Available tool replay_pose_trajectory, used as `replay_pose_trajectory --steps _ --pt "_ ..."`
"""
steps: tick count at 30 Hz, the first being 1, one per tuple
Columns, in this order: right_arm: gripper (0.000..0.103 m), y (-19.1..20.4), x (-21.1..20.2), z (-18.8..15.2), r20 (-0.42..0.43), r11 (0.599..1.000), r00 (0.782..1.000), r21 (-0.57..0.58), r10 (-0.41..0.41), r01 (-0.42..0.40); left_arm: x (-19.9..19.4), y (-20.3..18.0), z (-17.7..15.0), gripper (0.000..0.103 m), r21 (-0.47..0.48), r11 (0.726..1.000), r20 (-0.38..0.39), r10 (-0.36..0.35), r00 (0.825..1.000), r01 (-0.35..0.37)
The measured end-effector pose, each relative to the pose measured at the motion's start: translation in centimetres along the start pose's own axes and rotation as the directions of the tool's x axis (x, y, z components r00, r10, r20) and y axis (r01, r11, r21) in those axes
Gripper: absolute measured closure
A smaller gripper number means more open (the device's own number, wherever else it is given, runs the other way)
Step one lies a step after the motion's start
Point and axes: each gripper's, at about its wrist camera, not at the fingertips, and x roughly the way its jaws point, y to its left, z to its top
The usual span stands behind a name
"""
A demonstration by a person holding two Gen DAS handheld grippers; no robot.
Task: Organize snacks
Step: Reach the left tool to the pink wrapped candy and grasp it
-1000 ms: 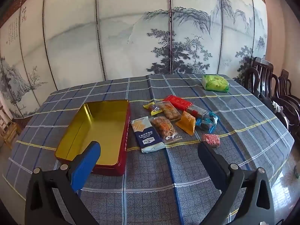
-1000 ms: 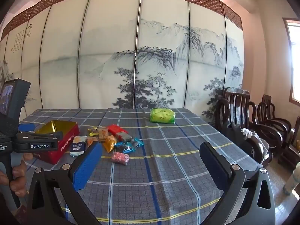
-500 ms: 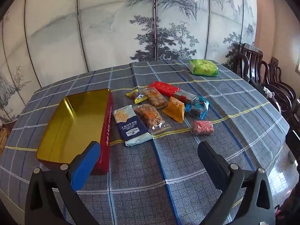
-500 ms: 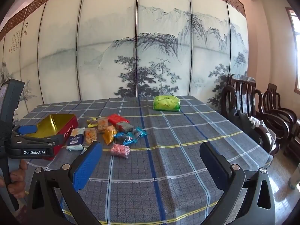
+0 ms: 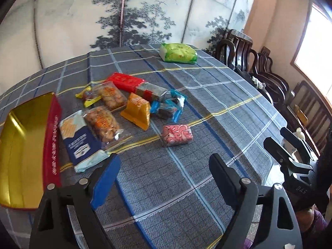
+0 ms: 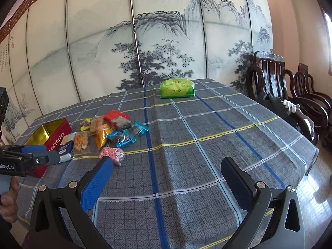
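An open red toffee tin [image 5: 51, 145] [image 6: 59, 133] with a gold inside lies at the left of the plaid tablecloth. To its right is a cluster of snack packets: a blue-and-white cracker pack [image 5: 79, 141], two clear packs of fried snacks, an orange pouch [image 5: 138, 111], a red pack [image 5: 126, 81], blue-wrapped sweets [image 5: 168, 108] and a pink wrapped piece [image 5: 177, 134] [image 6: 113, 154]. My left gripper [image 5: 165, 166] hovers just short of the pink piece, its jaws closing with nothing between them. My right gripper [image 6: 167, 168] is open over bare cloth, right of the cluster.
A green pack [image 5: 178, 53] [image 6: 177, 88] lies at the far side of the table. Dark wooden chairs [image 6: 290, 95] stand along the table's right edge. A painted folding screen [image 6: 145, 41] closes off the back. A hand [image 6: 8, 197] holds the left gripper's handle.
Both grippers have come forward and lower toward the table. The left view has tilted down onto the snacks, and the left jaws stand narrower than before.
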Motion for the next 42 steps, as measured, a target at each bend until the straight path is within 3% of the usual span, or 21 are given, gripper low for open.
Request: replay_pose_trajectory --steps 7,10,21,32,35,39,42 --pt "0.0 -2.3 1.5 -0.3 -0.035 0.999 0.999 0.049 -0.018 0.019 5.7 -3.6 2.2 0.041 0.107 0.994 -0.109 -0.002 0.994 0.014" --pt "0.0 -2.6 2.1 0.0 -0.043 0.998 0.999 0.064 -0.011 0.013 7.2 -4.1 2.3 0.051 0.108 0.994 -0.138 0.004 0.99 0.011" --pt "0.0 -2.2 3.0 0.7 -0.032 0.999 0.999 0.048 0.007 -0.006 9.0 -3.2 3.0 0.057 0.073 0.997 -0.098 0.03 0.995 -0.023" --pt "0.0 -2.4 3.9 0.6 -0.062 0.998 0.998 0.06 0.012 -0.008 9.1 -3.6 2.4 0.055 0.13 0.99 -0.042 0.055 0.998 -0.049" --pt "0.0 -2.3 3.7 0.7 -0.06 0.999 0.998 0.047 0.01 -0.007 8.2 -3.1 2.5 0.055 0.094 0.995 -0.037 0.036 0.999 -0.032" --pt "0.0 -2.4 3.9 0.9 -0.057 0.999 0.998 0.051 0.009 -0.006 7.5 -1.9 2.5 0.042 0.043 0.998 -0.01 0.044 0.999 -0.044" --pt "0.0 -2.4 4.1 0.8 -0.061 0.998 0.998 0.059 0.015 -0.012 8.1 -1.2 2.6 0.042 0.009 0.999 -0.033 0.047 0.998 -0.046"
